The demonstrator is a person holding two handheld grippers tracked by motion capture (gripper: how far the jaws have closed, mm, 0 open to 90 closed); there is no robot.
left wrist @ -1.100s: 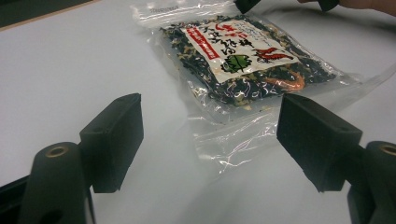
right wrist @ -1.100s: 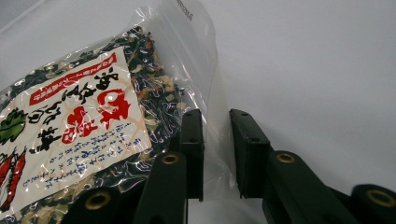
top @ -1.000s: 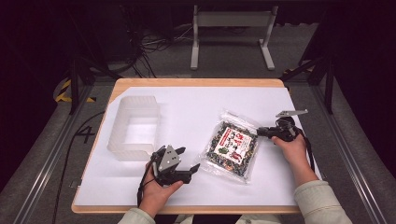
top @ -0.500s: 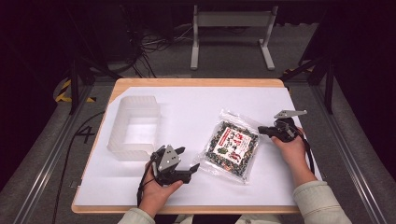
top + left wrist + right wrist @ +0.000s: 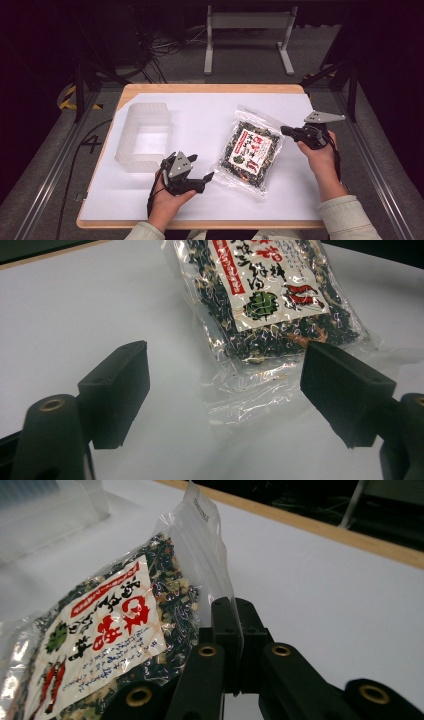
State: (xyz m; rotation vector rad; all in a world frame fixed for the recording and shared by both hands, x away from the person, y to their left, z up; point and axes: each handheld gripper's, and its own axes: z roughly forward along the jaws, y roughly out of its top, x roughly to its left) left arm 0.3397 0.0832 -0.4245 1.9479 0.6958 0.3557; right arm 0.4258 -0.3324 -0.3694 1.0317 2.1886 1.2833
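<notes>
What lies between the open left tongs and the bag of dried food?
Nothing but bare white sheet. In the left gripper view, the left tongs stand open just short of the bag, whose clear bottom edge lies nearest them.

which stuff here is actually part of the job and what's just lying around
In the job:
- snack bag, edge pinched by the right gripper
- left gripper, jaws open near the bag's corner
- clear plastic bin, probably

Lying about:
- cables on the floor
- metal stand
</notes>
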